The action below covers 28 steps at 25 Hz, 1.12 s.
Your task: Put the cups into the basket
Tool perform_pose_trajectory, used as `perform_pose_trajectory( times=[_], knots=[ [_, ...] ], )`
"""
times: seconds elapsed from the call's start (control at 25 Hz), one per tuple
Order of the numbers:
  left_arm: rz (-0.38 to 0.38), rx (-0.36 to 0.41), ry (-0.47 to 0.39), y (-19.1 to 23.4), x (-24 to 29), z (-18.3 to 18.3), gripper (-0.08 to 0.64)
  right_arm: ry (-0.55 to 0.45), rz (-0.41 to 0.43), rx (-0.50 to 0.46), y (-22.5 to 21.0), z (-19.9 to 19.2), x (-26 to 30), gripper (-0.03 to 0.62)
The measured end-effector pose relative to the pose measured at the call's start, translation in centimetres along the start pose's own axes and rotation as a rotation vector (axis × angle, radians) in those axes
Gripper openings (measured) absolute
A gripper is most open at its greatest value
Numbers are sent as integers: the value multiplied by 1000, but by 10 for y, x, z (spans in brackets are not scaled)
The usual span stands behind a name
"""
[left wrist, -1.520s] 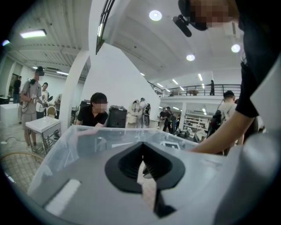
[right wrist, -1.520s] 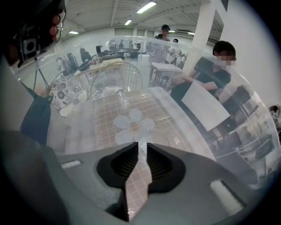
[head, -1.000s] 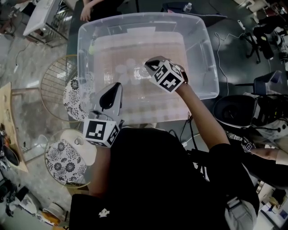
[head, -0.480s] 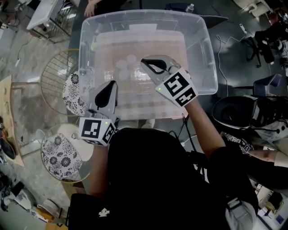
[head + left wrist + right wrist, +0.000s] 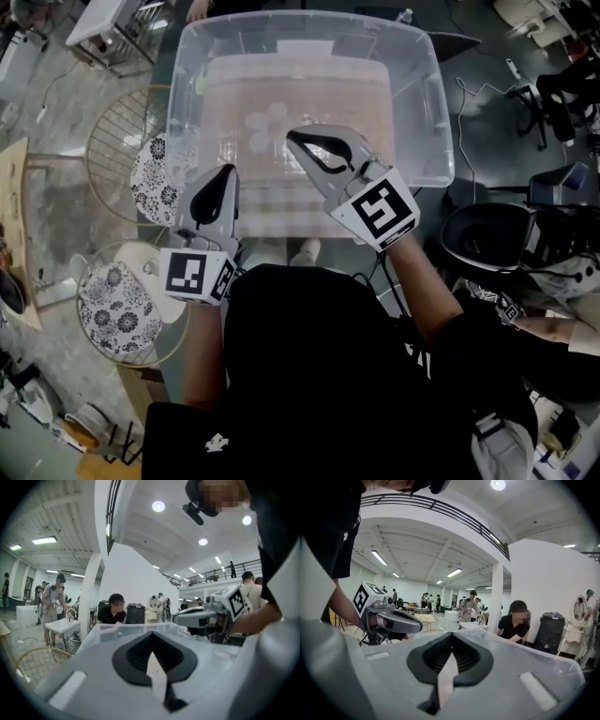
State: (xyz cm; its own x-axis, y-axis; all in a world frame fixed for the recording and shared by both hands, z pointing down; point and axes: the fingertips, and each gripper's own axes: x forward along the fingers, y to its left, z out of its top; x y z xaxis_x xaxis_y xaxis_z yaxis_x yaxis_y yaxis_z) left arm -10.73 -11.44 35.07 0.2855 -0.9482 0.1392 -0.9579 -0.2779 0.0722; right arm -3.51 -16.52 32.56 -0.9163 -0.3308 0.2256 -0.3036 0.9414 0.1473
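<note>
Several clear cups [image 5: 265,127] lie on the floor of a big clear plastic bin [image 5: 433,112]. A gold wire basket [image 5: 114,141] stands left of the bin, and its rim [image 5: 33,660] also shows low in the left gripper view. My right gripper [image 5: 292,139] hovers over the bin's near half, just right of the cups, shut with nothing in it. My left gripper [image 5: 225,171] hangs at the bin's near left corner, also shut and empty. Each gripper view shows its own jaws pressed together [image 5: 151,637] [image 5: 450,637] and the other gripper beyond.
Two floral-patterned round pieces [image 5: 155,183] [image 5: 114,309] sit left of me, one by the wire basket. A person in black [image 5: 514,623] stands at the bin's far side. A dark bucket [image 5: 487,234] and cables lie on the floor to the right.
My right gripper has pulled back from the cups toward the bin's near edge, looming larger in the head view. The left gripper has barely shifted.
</note>
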Motion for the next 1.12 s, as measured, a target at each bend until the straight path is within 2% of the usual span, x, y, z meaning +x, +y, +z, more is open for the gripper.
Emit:
perform_pose_trajectory(
  times=[0.24,0.6,0.84,0.92,1.12],
  knots=[
    [59,-34,-33,-1,-23,-2,6,-7,92,33,37,-8,-1,3],
    [176,-78,-24,10,-69,-24,6,57,253,-22,101,-35,19,3],
    [261,-100,-12,14,-97,-39,6,207,397,-72,152,-88,42,3],
    [299,-112,-7,16,-109,-44,6,275,440,-97,163,-110,50,46],
    [362,-137,5,24,-135,-59,6,404,493,-170,184,-158,74,64]
  ],
)
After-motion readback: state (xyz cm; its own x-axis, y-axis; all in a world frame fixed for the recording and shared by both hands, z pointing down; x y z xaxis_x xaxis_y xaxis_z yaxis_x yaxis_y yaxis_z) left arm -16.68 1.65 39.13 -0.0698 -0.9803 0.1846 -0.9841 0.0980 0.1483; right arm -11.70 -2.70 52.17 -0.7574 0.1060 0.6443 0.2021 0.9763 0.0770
